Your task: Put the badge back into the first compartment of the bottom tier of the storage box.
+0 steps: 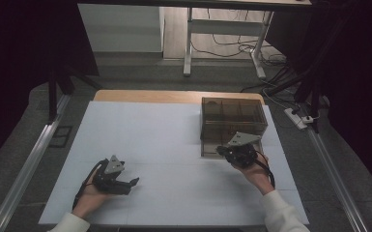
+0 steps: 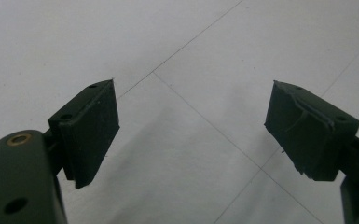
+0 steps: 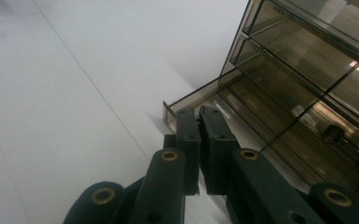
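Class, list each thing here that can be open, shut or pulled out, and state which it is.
Smoky transparent plastic drawer cabinet: upright on the white table.
Its bottom drawer: pulled slightly out.
Left gripper: open, nothing between its fingers.
Right gripper: shut, at the drawer's front.

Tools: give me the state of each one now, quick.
Left tool: open, nothing between its jaws, over the bare table.
Right tool: shut, at the drawer box; whether it pinches anything cannot be told.

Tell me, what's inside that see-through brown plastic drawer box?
The see-through brown plastic drawer box shows dividers and compartments; the right gripper view hints at small dark shapes inside, too dim to identify. The right gripper, shut, covers part of the bottom drawer.
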`<action>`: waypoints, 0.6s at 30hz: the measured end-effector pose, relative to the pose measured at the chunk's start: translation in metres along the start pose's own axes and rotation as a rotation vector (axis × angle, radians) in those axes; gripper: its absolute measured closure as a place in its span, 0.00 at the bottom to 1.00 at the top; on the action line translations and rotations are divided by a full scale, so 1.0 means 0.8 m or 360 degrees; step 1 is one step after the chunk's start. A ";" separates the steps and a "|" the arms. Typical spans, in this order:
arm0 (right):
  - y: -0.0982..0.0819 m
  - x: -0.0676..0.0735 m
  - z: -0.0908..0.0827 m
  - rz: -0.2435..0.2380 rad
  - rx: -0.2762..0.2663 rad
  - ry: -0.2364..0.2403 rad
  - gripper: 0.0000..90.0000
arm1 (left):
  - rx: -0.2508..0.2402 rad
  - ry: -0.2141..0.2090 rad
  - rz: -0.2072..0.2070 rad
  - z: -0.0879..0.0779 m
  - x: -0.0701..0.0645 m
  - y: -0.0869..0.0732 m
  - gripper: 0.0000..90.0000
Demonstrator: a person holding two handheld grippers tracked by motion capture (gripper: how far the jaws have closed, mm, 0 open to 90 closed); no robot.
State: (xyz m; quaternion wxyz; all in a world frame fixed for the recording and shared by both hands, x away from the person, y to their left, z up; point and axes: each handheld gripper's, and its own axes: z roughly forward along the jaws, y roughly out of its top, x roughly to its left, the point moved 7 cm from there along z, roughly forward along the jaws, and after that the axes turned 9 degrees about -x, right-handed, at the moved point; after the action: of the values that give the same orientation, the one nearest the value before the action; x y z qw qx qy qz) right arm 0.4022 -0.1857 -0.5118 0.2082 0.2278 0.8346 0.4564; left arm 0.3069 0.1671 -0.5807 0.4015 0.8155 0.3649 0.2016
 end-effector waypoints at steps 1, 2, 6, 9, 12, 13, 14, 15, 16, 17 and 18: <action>0.000 -0.001 0.000 0.0000 0.0000 -0.0005 0.96 | -0.0001 0.0000 -0.0001 0.000 0.000 0.000 0.19; 0.000 -0.002 -0.001 0.0006 0.0000 -0.0009 0.96 | -0.0002 0.0000 -0.0003 0.000 0.000 0.000 0.19; -0.001 -0.007 -0.002 0.0019 -0.0007 -0.0024 0.96 | -0.0005 0.0001 -0.0008 0.000 0.001 0.000 0.19; 0.000 -0.010 -0.002 0.0023 -0.0020 -0.0045 0.96 | -0.0010 0.0002 -0.0012 -0.001 0.002 0.000 0.19; -0.002 -0.013 -0.002 0.0025 -0.0013 -0.0060 0.96 | -0.0020 0.0006 -0.0020 -0.002 0.003 0.001 0.19; -0.003 -0.015 -0.002 0.0029 -0.0006 -0.0067 0.96 | -0.0021 0.0005 -0.0021 -0.002 0.003 0.001 0.19; -0.004 -0.016 -0.002 0.0029 -0.0005 -0.0071 0.96 | -0.0022 0.0005 -0.0021 -0.002 0.003 0.001 0.19; -0.005 -0.017 -0.002 0.0033 -0.0004 -0.0075 0.96 | -0.0021 0.0007 -0.0019 -0.002 0.003 0.001 0.19; -0.007 -0.019 -0.001 0.0036 0.0000 -0.0082 0.96 | -0.0021 0.0006 -0.0018 -0.002 0.003 0.001 0.19; -0.007 -0.020 -0.001 0.0042 0.0000 -0.0085 0.96 | -0.0021 0.0005 -0.0018 -0.002 0.002 0.001 0.19; -0.008 -0.022 0.000 0.0048 -0.0001 -0.0086 0.96 | -0.0021 0.0005 -0.0018 -0.002 0.002 0.001 0.19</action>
State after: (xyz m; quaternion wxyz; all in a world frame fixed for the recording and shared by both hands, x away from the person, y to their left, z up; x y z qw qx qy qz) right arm 0.4150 -0.1987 -0.5150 0.2238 0.2525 0.8249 0.4535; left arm 0.3078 0.1687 -0.5789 0.4074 0.8105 0.3687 0.2029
